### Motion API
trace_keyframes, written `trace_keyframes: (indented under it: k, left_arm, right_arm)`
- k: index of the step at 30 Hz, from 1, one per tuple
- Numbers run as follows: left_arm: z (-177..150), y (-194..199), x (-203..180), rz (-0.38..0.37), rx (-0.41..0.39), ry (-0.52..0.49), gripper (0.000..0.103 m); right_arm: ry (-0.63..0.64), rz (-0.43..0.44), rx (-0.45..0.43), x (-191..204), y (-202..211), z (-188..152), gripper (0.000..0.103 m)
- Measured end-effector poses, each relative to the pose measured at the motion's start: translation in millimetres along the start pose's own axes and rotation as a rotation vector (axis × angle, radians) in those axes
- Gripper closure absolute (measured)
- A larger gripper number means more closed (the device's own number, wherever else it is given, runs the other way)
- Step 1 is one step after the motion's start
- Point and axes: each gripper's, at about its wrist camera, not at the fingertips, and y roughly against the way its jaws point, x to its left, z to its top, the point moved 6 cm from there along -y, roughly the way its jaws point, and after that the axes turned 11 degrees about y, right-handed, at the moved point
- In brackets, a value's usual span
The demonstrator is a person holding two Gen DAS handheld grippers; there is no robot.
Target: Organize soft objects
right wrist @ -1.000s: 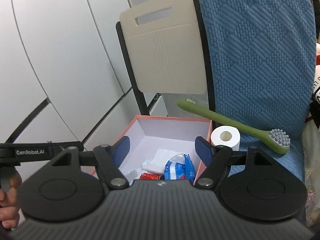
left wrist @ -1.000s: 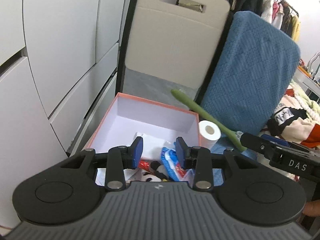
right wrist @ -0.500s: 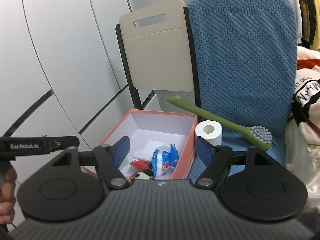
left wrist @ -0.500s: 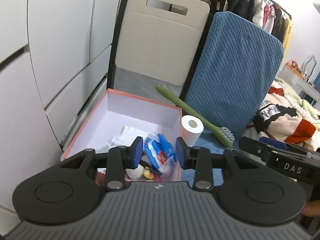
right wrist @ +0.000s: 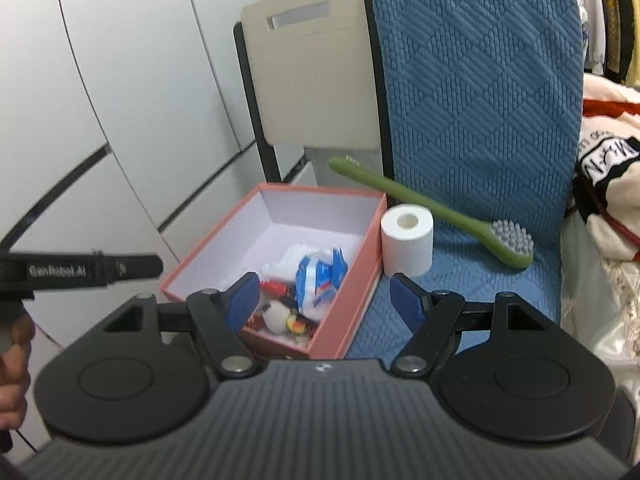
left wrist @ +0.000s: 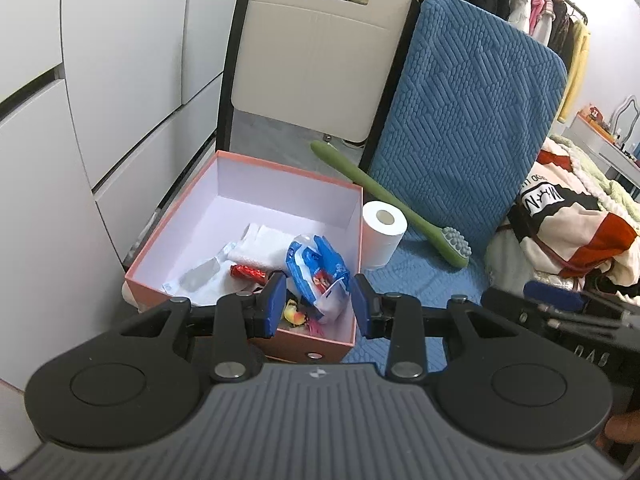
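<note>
A pink box (left wrist: 172, 240) (right wrist: 352, 312) stands on a blue padded chair seat. Inside lie a blue-and-white packet (left wrist: 316, 268) (right wrist: 318, 276), white cloth (left wrist: 260, 244), a red wrapper (left wrist: 249, 272) and a small plush toy (right wrist: 276, 312). A white paper roll (left wrist: 382, 232) (right wrist: 407, 238) stands right of the box. A green toy toothbrush (left wrist: 384, 196) (right wrist: 432, 208) leans behind it. My left gripper (left wrist: 316, 304) is open and empty above the box's near edge. My right gripper (right wrist: 320, 298) is open wide and empty, held back from the box.
A beige folding chair back (left wrist: 320, 48) and the blue padded backrest (left wrist: 464, 120) rise behind the box. White cabinet doors (left wrist: 100, 80) stand on the left. Piled clothes (left wrist: 568, 220) lie on the right.
Both grippers have pulled back and up from the box, so more of it shows. The left jaws have opened wider. The items stay in the box.
</note>
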Motion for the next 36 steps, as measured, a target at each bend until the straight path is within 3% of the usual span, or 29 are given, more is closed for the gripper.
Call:
trace_keyframes:
  k: [17,21,30,32,36]
  left_arm:
    - [-5.6,6.8,8.7,0.035,-0.014,0.029,0.062]
    - [-7.2,8.5,12.0,0.041,-0.014,0.032,0.056]
    - [-11.2,17.0,9.9,0.028,-0.024,0.024,0.056]
    - [-11.8,19.2,11.2,0.028,-0.024,0.033,0.049]
    - [-10.8,22.0,17.7,0.051,-0.038,0.053,0.018]
  right_arm:
    - [0.012,0.025,0.009,5.4,-1.5,-6.9,0.029]
    - [0.006,0.029,0.006,6.4,-1.5,-7.2,0.029]
    - [0.016,0.024,-0.007,8.9,5.1,-5.2,0.029]
    - [0.02,0.032,-0.007,9.8,5.8,-4.7,0.029]
    - [0.028,0.041,-0.012,10.6,6.4,-4.6,0.028]
